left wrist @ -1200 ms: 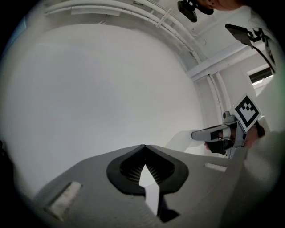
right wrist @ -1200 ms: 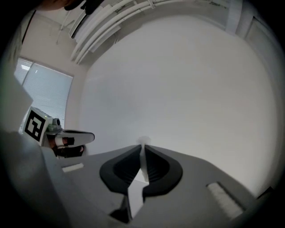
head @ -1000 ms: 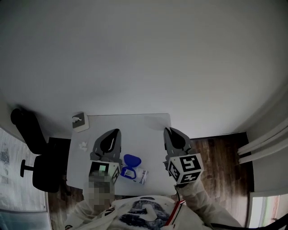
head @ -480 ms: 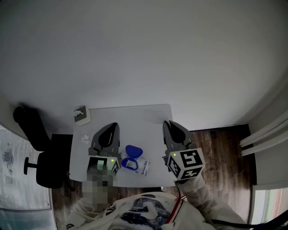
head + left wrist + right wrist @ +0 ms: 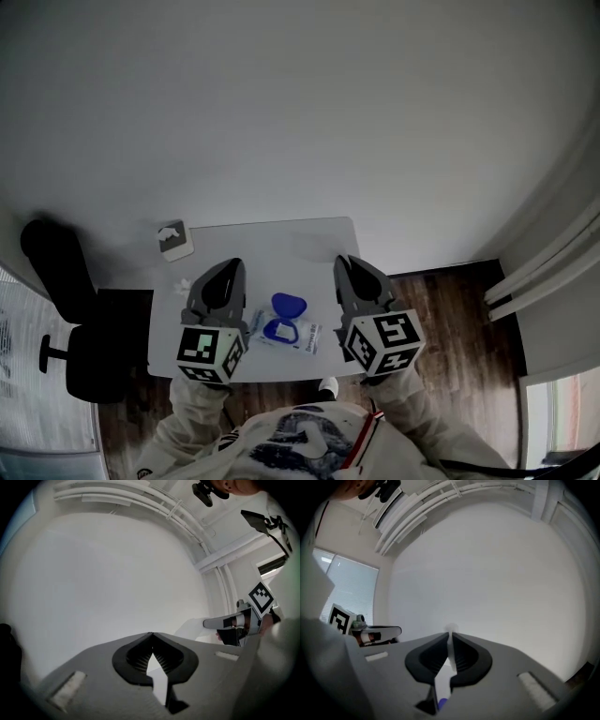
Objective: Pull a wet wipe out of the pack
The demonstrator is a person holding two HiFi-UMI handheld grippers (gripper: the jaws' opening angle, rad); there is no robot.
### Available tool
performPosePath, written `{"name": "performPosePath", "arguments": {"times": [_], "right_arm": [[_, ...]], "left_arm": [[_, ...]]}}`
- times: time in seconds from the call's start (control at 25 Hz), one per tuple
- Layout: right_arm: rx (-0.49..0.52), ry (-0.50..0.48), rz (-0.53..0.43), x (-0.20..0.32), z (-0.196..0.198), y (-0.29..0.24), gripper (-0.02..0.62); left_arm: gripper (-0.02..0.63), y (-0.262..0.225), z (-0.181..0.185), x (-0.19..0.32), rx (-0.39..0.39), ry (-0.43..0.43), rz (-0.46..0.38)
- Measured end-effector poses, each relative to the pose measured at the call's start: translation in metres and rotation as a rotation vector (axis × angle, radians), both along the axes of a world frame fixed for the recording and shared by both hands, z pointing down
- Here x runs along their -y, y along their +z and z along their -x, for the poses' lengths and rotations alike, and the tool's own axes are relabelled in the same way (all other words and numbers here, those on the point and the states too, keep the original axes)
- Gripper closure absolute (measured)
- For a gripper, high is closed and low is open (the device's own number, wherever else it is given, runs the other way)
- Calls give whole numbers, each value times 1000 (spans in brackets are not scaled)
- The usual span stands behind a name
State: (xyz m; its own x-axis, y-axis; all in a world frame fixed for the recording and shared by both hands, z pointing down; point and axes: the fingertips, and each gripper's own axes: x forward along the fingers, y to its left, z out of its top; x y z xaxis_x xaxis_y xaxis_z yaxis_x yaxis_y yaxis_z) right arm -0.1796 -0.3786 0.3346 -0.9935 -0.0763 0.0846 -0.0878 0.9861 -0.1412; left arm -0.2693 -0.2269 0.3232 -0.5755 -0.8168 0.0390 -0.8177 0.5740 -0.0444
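Note:
The wet wipe pack (image 5: 298, 337) lies flat near the table's front edge, its blue lid (image 5: 288, 306) flipped open. My left gripper (image 5: 234, 266) hangs above the table to the left of the pack, pointing level. Its jaws are shut with nothing in them, as the left gripper view (image 5: 151, 635) shows. My right gripper (image 5: 341, 262) is level to the right of the pack. In the right gripper view (image 5: 450, 635) it is shut, with no object that I can make out between the tips. A bit of the blue lid (image 5: 442, 704) shows below the jaws. Neither gripper touches the pack.
The white table (image 5: 281, 244) stands against a white wall. A small box (image 5: 174, 240) sits on its back left corner, with small white crumpled bits (image 5: 178, 283) nearby. A black office chair (image 5: 80, 333) stands to the left. Wood floor (image 5: 450, 309) lies to the right.
Both grippers have risen a little and moved forward over the table, staying shut. The pack has kept its place on the table.

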Motion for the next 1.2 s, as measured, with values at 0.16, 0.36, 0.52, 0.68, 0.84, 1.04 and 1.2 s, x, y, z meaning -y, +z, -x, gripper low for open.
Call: {"name": "performPosePath", "arguments": {"times": [0.16,0.36,0.52,0.68,0.84,1.04,1.2], "right_arm": [[6,30,-28,-24,-19,-7,583],[14,66,-44,-55,-44,-10,583],[16,87,-51,-81,-61,-9,583],[18,97,-50,-107,-80,-8,584],[15,102,-47,-132,-94,-6,583],[9,100,-55,-167,-111,-7,584],[5,109,-62,-185,-126,-9,584]], "left_arm": [[601,-2,-16,-21,-2,28,-21],[601,-4,-39,-48,8,66,-28],[601,-2,-55,-75,20,80,-21],[603,0,-74,-103,20,83,-16],[601,4,-91,-130,14,85,-10],[601,8,-108,-166,5,80,-17],[601,8,-121,-184,-5,86,-35]]}}
